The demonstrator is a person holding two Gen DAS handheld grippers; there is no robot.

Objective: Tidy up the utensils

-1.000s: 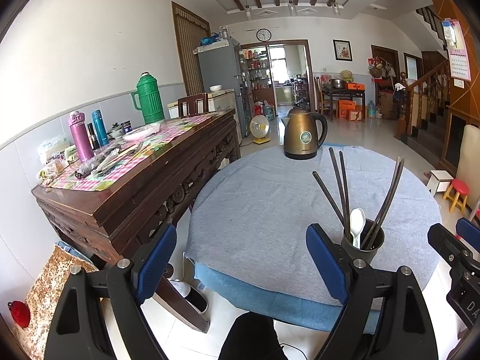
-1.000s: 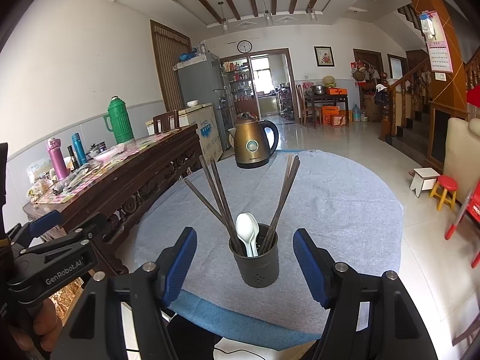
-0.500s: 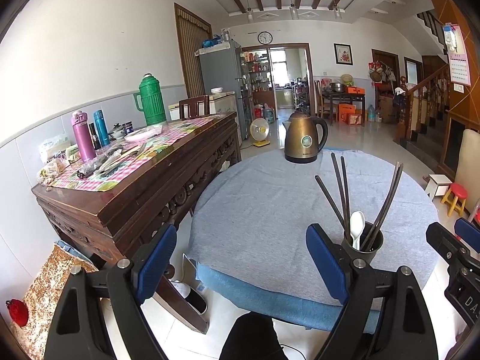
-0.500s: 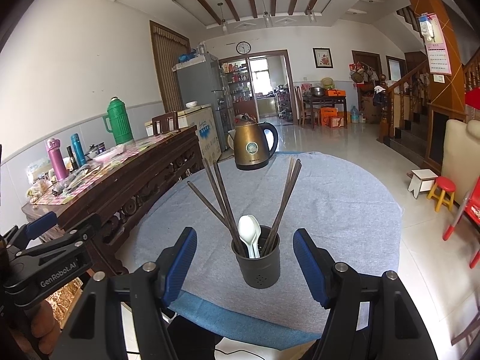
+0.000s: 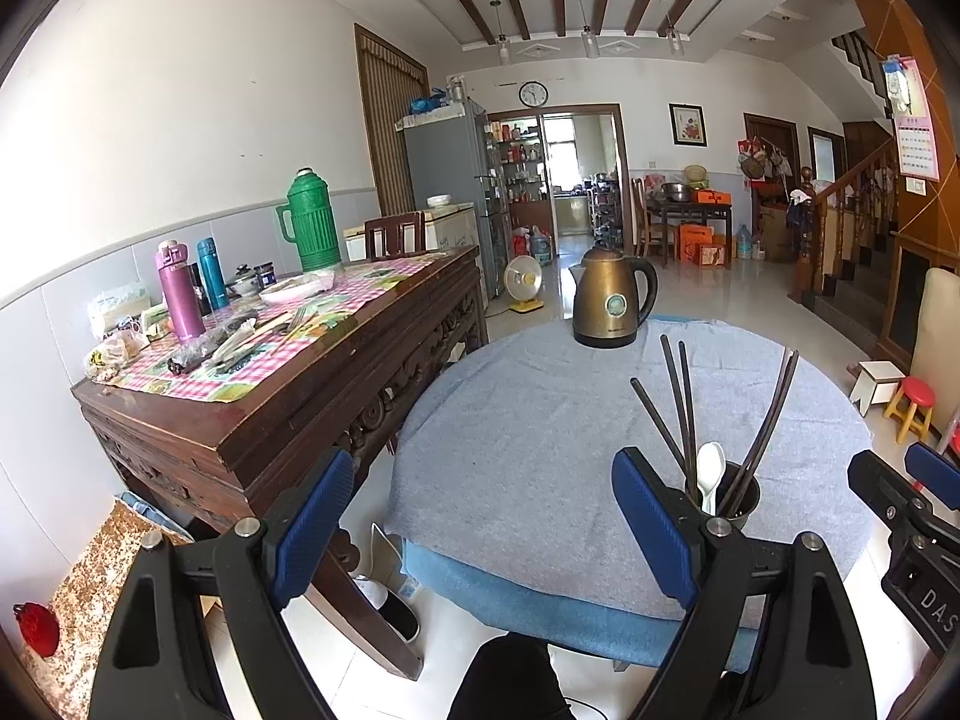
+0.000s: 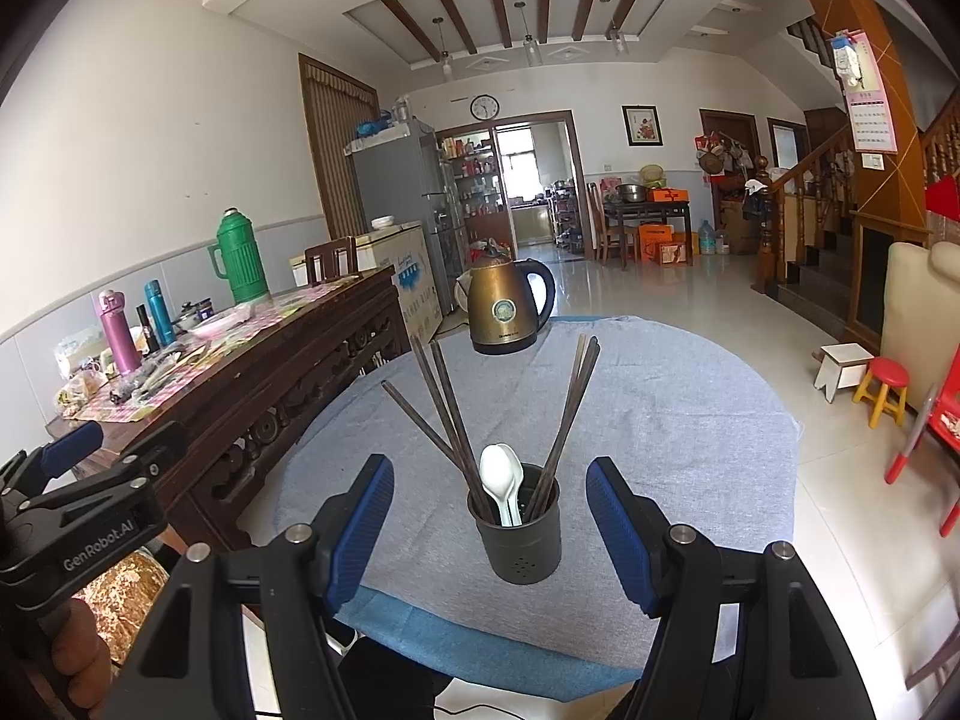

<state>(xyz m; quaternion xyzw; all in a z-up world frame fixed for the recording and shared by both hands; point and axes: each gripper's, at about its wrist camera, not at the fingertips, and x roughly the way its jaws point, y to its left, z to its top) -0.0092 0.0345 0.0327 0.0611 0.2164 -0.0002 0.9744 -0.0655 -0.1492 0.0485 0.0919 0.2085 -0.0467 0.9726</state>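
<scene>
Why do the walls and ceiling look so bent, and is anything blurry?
Both wrist views use fisheye lenses: straight edges bow near the dark rounded corners. Right wrist view: the dark grey utensil cup and brass-coloured kettle look sharp. Left wrist view: daylight glares off the glossy floor tiles.

Chopsticks [image 6: 447, 414], white spoon [image 6: 501, 480] upright in holder [image 6: 522, 543]

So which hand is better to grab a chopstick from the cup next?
Probably the right gripper: it is open and the utensil holder sits straight ahead between its fingers. The left gripper, also open, faces bare tablecloth, with the holder off to its right.
</scene>
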